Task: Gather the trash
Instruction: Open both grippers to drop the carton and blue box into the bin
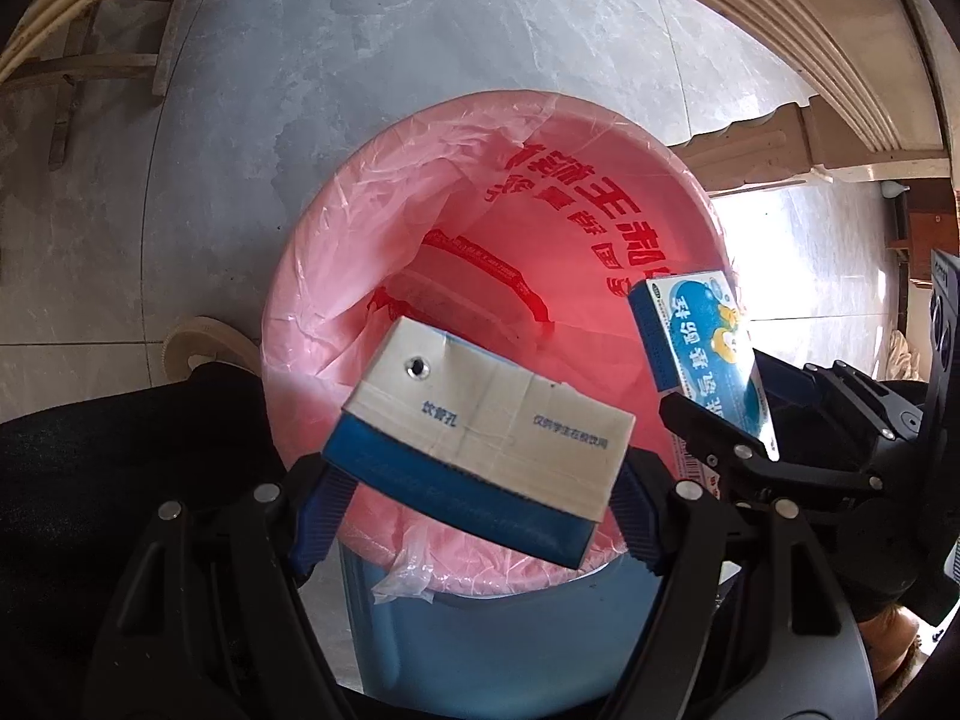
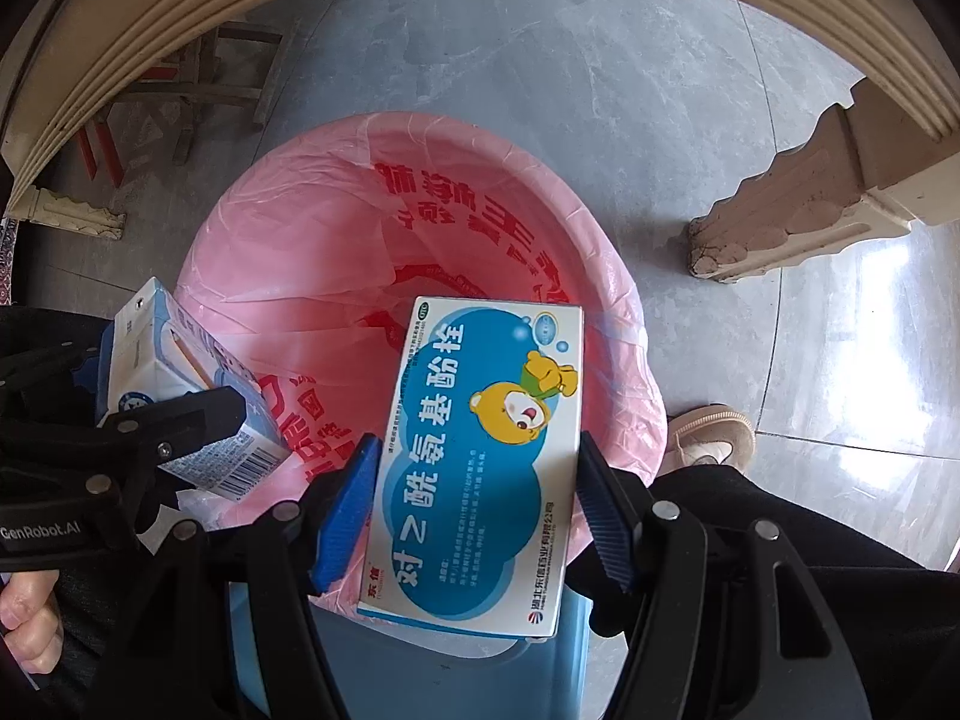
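Holding two pieces of trash over the bin, we see the milk carton [image 1: 480, 438] low in the centre of the left wrist view, pinched across its width between the blue pads of the left gripper [image 1: 474, 525]. Its top face, with the small straw hole, tilts toward the camera. In the right wrist view the medicine box [image 2: 480, 462] fills the lower centre, its blue front with a cartoon bear facing us, clamped on its long edges by the right gripper [image 2: 474, 510]. Each item also shows at the edge of the other view: the box at right, the carton at left.

Both hang above the open mouth of the blue trash bin [image 1: 498, 636], lined with a pink bag [image 1: 372, 228] printed in red characters. Around it lies a grey tiled floor [image 1: 360, 60]. A carved beige furniture leg [image 2: 798, 210] stands at the upper right of the right wrist view, and a shoe [image 2: 714, 435] shows just right of the bin.
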Tool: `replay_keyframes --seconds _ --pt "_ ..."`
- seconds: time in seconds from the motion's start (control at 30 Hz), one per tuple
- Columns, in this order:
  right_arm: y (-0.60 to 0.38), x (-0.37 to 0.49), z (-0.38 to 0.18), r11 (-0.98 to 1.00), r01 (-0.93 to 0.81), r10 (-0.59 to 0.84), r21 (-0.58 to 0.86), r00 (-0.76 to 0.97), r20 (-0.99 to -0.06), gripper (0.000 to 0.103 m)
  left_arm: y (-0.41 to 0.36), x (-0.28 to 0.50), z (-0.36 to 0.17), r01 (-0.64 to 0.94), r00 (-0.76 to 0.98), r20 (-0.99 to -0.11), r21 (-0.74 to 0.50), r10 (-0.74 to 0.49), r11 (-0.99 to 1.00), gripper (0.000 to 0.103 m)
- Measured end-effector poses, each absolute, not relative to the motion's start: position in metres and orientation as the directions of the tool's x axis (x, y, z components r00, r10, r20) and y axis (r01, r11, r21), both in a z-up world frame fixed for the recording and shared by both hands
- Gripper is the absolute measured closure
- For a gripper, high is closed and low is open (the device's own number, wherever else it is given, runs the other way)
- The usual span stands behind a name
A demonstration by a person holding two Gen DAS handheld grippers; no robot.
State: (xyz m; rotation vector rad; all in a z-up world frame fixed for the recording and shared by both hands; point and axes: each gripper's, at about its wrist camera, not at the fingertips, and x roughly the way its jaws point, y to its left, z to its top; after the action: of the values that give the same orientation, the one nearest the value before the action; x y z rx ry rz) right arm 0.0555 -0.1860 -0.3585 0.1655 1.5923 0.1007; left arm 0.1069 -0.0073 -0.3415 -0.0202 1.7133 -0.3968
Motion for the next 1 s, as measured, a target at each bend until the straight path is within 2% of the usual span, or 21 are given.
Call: replay_keyframes --seconds 0.17,0.23,0.27,1.0 --pt "-0.188 0.059 -0.362 0.984 0.043 0.177 0.175 -0.032 -0.984 0.038 -0.009 0.109 -0.347 0.206 -0.209 -0.954 -0.259 -0.216 0.944 0.030" --pt "-0.189 0.060 -0.365 0.989 0.043 0.143 0.142 -0.043 -0.989 0.028 -0.008 0.110 -0.351 0.199 -0.220 -0.953 -0.253 -0.209 0.947 0.030" --pt "-0.190 0.059 -0.366 0.990 0.045 0.137 0.135 -0.046 -0.990 0.027 -0.008 0.110 -0.353 0.198 -0.227 -0.952 -0.250 -0.204 0.948 0.029" --pt "-0.187 0.058 -0.362 0.992 0.048 0.119 0.117 -0.039 -0.992 0.026 -0.008 0.110 -0.347 0.221 -0.193 -0.966 -0.211 -0.169 0.952 0.027"
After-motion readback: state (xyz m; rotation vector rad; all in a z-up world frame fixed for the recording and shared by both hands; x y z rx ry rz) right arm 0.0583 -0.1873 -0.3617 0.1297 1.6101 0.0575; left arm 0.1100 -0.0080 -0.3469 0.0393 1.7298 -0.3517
